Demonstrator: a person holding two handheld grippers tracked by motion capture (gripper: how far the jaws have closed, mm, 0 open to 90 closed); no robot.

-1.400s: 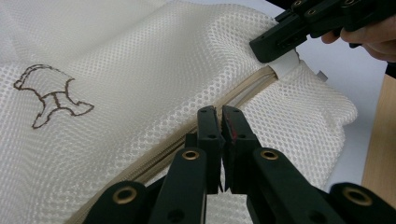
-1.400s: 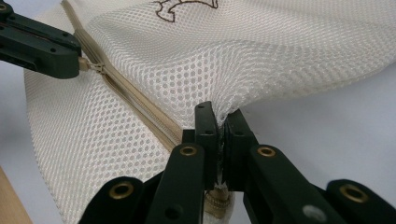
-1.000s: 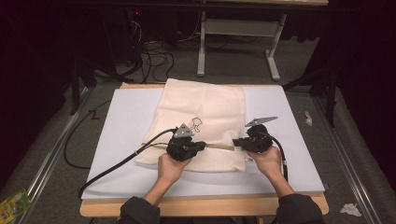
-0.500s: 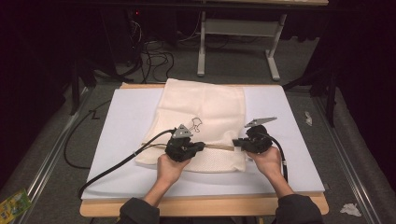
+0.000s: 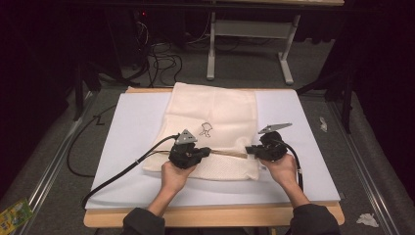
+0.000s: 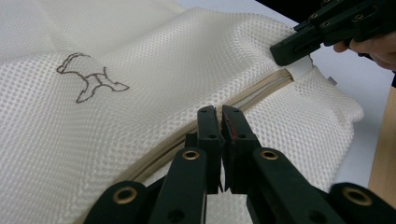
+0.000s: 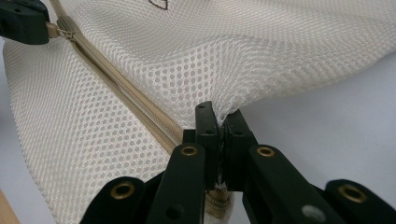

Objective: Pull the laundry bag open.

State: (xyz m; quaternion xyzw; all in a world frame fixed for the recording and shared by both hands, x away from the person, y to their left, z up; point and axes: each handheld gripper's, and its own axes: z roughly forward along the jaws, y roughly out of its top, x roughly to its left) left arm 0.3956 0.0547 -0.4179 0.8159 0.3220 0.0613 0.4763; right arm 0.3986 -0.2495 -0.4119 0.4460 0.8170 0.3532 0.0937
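Observation:
A cream mesh bag (image 5: 215,112) with a small dog outline (image 6: 91,81) lies flat on the white board (image 5: 293,112). A tan zipper (image 5: 230,153) runs across its near part. My left gripper (image 5: 208,152) is shut on the zipper's pull; in the right gripper view its black tip (image 7: 23,21) pinches the metal pull (image 7: 58,31). My right gripper (image 5: 248,151) is shut on the mesh at the zipper's right end, with fabric bunched between its jaws (image 7: 218,119). In the left gripper view my own jaws (image 6: 217,119) meet over the zipper (image 6: 261,88), and the right gripper's tip (image 6: 299,44) is farther along it.
The board rests on a wooden table whose front edge (image 5: 210,218) is near the person. A black cable (image 5: 122,169) trails left from the left gripper across the board. A metal stand (image 5: 249,44) and cables are on the floor beyond the table.
The left gripper has edged slightly to the left along the zipper line. The right gripper has kept still.

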